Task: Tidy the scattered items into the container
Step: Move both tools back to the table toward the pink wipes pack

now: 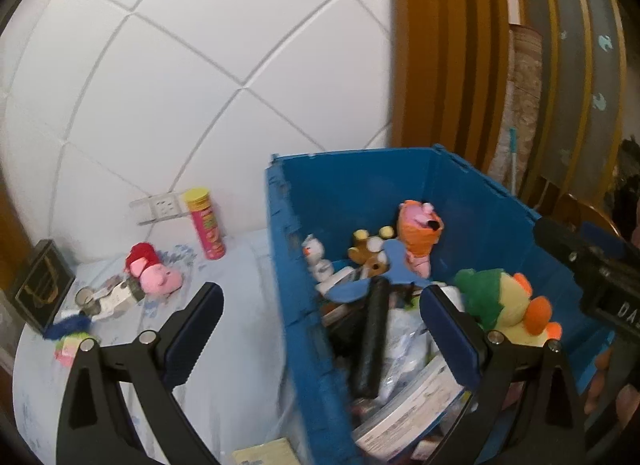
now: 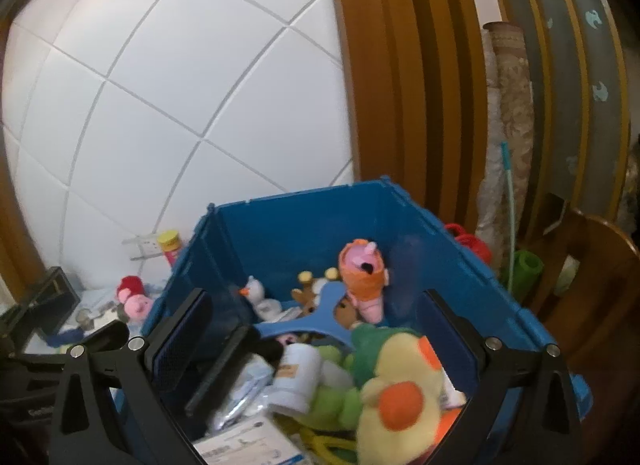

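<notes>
Blue crate [image 1: 472,185] is sitting on a pale, light-blue-patterned cloth surface [image 1: 240,345], its far corner near the white tiled wall [image 1: 180,85] & wooden frame [image 1: 440,45]. Inside it's holding a pile: pink/orange plush [image 1: 418,237] standing upright near the back wall, small white plush [image 1: 316,261] & brown plush [image 1: 370,251] beside it w/ a flat blue cutout shape [image 1: 384,269] over them, black cylinder [image 1: 372,341] lying tilted across the heap, printed packets lower down. Green/yellow/orange plush [image 2: 400,385] is lying on top at the near right side, w/ a white tube-like container [image 2: 298,377] just left of it.

Left gripper [image 1: 320,329] is hanging w/ jaws wide apart, nothing between the pads; it's straddling the crate's left wall, left finger outside over the cloth, right finger inside next to the green plush. Right gripper [image 2: 316,341] is hovering over the crate interior, jaws also spread fully, gripping nothing; green/yellow plush is lying loose below, between the fingers.

Outside, left of the crate: pink plush w/ red cap [image 1: 154,275] is lying on the cloth, pink snack can w/ yellow lid [image 1: 206,225] is standing upright near the wall by a wall socket [image 1: 164,207]. Small camo-print item [image 1: 120,297], blue fuzzy bit [image 1: 68,325] & dark box [image 1: 40,285] are sitting further left. Yellow notepad corner [image 1: 264,453] is showing at the bottom edge.
</notes>
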A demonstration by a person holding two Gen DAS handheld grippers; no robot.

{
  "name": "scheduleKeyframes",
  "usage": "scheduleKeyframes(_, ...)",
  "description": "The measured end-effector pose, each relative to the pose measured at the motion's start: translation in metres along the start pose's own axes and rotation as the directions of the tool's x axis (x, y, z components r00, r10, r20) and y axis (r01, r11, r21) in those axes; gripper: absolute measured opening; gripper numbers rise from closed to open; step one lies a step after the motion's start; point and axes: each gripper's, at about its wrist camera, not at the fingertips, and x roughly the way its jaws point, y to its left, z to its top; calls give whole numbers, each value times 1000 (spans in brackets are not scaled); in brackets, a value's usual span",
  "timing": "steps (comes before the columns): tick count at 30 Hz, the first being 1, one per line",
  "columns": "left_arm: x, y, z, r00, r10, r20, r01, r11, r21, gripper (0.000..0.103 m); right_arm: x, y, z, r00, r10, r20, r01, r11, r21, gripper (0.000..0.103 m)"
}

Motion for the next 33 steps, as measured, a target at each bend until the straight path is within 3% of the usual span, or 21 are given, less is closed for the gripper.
scheduleKeyframes(5, -11, 55, -28, 997, 72, -15, -73, 992, -101, 100, 1, 34, -14, 997, 75, -9, -75, 997, -13, 103)
scheduleKeyframes(9, -14, 116, -62, 988, 142, -67, -152, 970, -188, 100, 4, 82, -29, 987, 161, -29, -162, 986, -37, 103)
scheduleKeyframes(15, -17, 216, -115, 958, 237, -163, -272, 930, -248, 100, 5, 175, -45, 962, 268, -45, -271, 957, -107, 103)
scheduleKeyframes(22, -15, 332, -188, 924, 261, -280, -339, 898, -280, 100, 19, 311, -90, 934, 339, -110, -354, 917, -184, 103)
scheduleKeyframes(27, 0, 402, -236, 888, 268, -373, -391, 868, -308, 100, 64, 377, -146, 907, 314, -280, -371, 911, -178, 103)
scheduleKeyframes(33, 15, 458, -282, 850, 273, -450, -453, 814, -363, 100, 128, 423, -209, 844, 274, -461, -395, 899, -190, 103)
